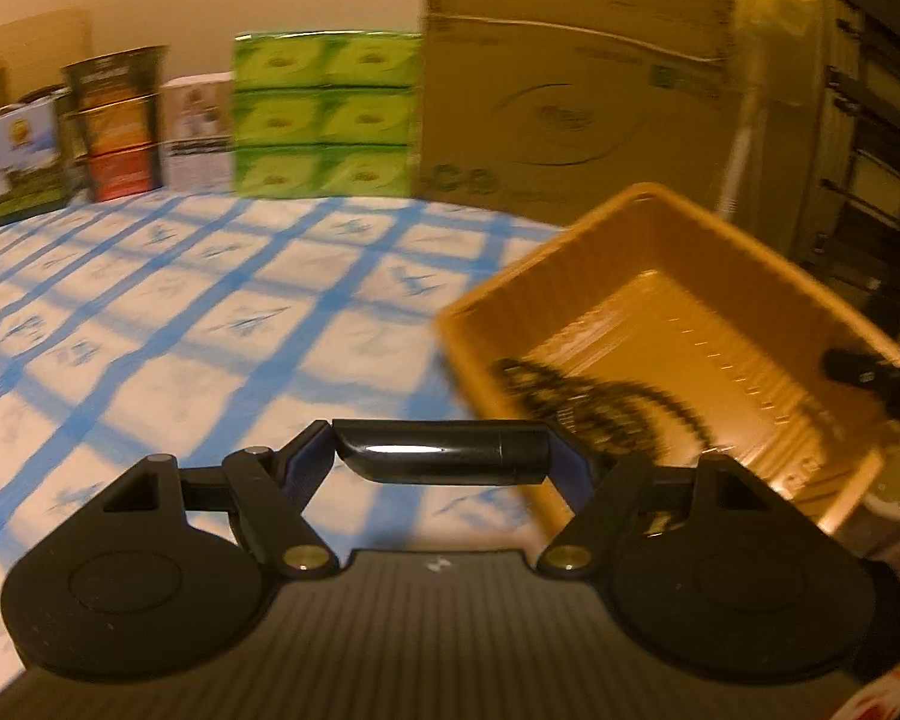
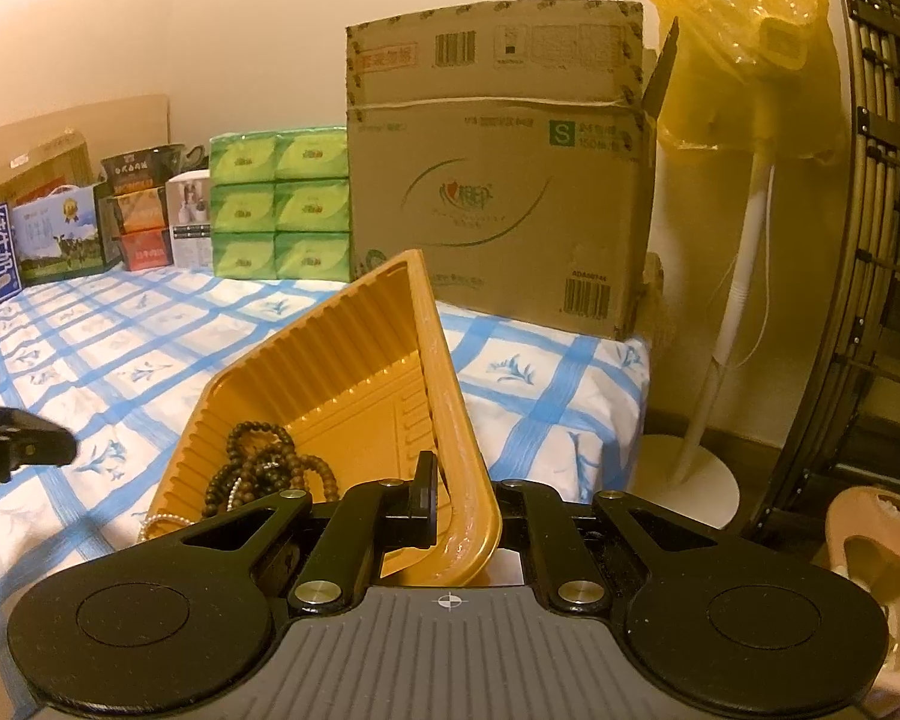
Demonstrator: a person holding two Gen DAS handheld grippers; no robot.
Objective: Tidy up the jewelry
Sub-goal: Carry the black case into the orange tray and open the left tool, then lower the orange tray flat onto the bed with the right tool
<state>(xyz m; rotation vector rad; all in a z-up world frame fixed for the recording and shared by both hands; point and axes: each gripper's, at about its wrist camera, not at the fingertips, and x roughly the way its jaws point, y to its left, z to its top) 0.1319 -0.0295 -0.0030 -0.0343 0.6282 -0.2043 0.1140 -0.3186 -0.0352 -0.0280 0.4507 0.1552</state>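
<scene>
Right claw [image 2: 450, 516] clamped tight on the near rim of the tilted orange tray [image 2: 354, 360], above the checked bed [image 2: 120, 348]. Dark bead strands [image 2: 258, 468] heaped in the tray's low corner. Left claw [image 1: 444, 456], beside the tray, gripping a black cylinder [image 1: 438, 450].

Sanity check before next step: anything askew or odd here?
Yes: the tray sits tilted, its rim pinched in the right claw, so the beads bunch in its low corner. The left claw holds a black tube.
</scene>
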